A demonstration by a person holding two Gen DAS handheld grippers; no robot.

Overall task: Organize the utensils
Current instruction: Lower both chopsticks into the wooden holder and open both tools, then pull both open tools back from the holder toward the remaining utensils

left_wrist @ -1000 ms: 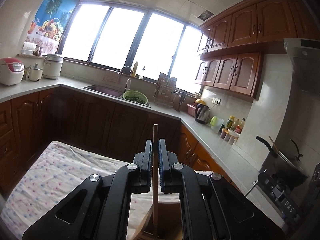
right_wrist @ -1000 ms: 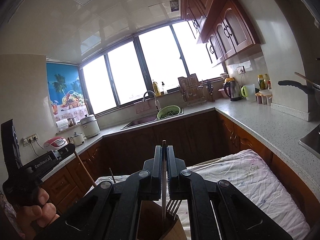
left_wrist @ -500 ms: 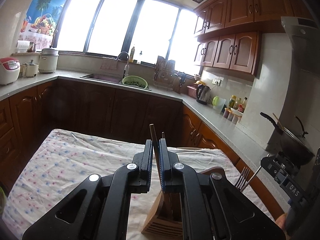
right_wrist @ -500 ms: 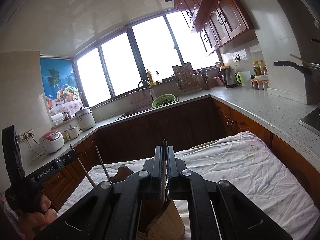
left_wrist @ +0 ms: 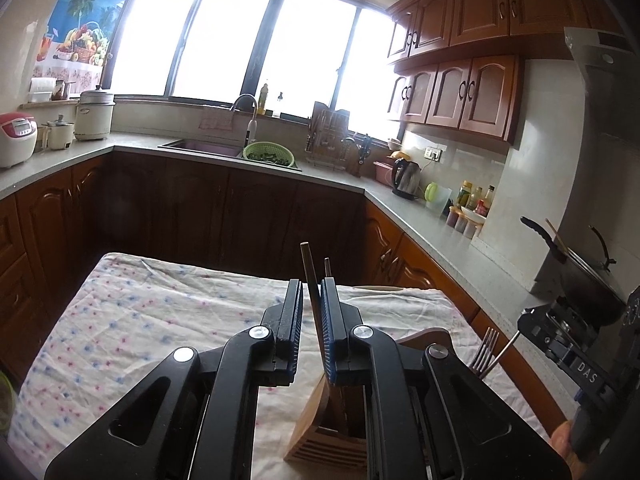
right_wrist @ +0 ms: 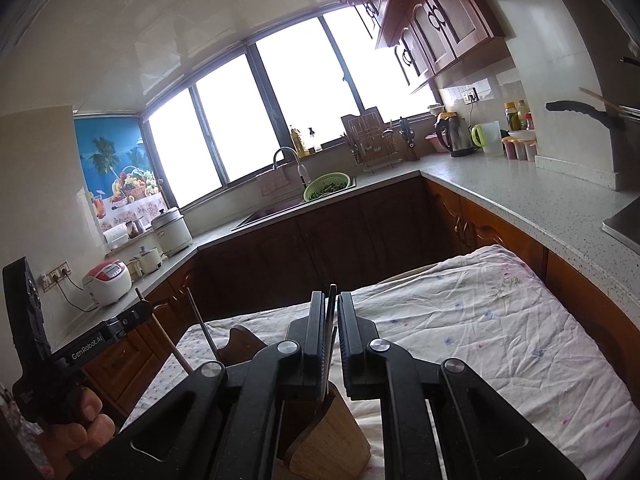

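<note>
Left gripper (left_wrist: pixel 310 312), jaws parted, loosely brackets an upright wooden chopstick (left_wrist: pixel 311 280) whose lower end stands in the wooden holder (left_wrist: pixel 328 432) directly below; right gripper (right_wrist: pixel 330 320), jaws slightly apart around a fork handle (right_wrist: pixel 331 312), hangs over the same holder on the cloth-covered table (right_wrist: pixel 500 320).

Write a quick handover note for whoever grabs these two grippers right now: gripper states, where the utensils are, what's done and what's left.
Left gripper: open, a wooden chopstick standing loose between its fingers, lower end in the wooden holder.
Right gripper: slightly open around thin dark utensil handles that stand in the same holder.
A fork is in the holder too, tines up. The holder sits on the floral cloth.
Done: chopsticks and fork are in the holder.
Left: back both grippers off without tipping the holder; no other loose utensils are visible on the cloth.
</note>
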